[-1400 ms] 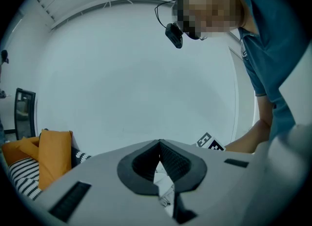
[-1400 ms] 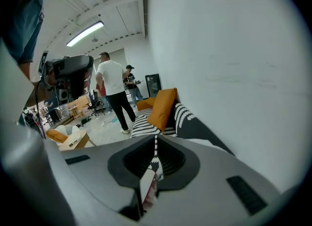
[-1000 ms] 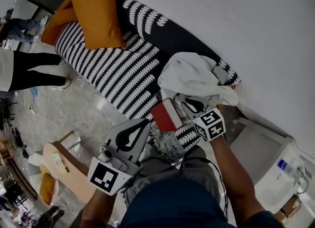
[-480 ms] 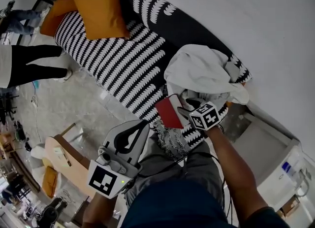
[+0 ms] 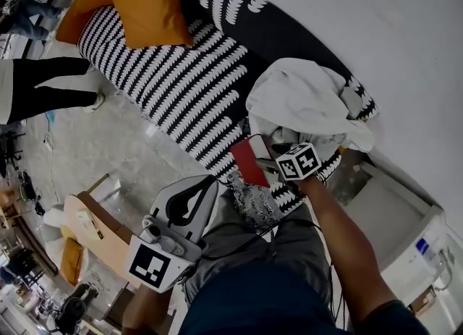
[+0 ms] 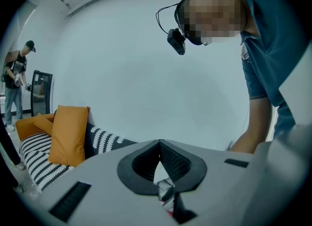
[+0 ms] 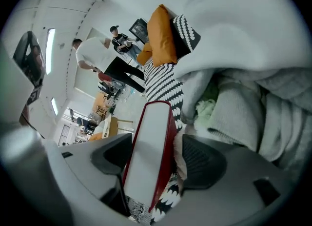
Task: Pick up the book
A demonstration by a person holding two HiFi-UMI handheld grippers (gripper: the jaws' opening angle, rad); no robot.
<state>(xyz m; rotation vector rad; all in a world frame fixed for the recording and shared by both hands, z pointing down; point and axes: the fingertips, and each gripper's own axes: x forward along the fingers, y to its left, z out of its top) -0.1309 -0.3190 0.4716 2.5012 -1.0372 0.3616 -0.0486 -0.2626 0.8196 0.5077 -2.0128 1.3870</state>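
- Fingers (image 7: 202,160) of the right gripper (image 7: 157,157) stand wide, the jaws having just been opening. The red hardcover book with its white page block (image 7: 148,147) stands between them, and the pads do not look to be pressing it.
- Left gripper (image 6: 160,164) has its jaws together on nothing and does not touch the book.
- That book stands on edge at the end of the black-and-white patterned sofa (image 5: 173,87), just beside the heap of white cloth (image 5: 304,102).
- It is probably stiff and fairly light. The smooth covers could slip, but the boards should bear a firm squeeze.
- The best hold looks to be across both covers, well in from the edge and towards the spine, so the pages stay shut.
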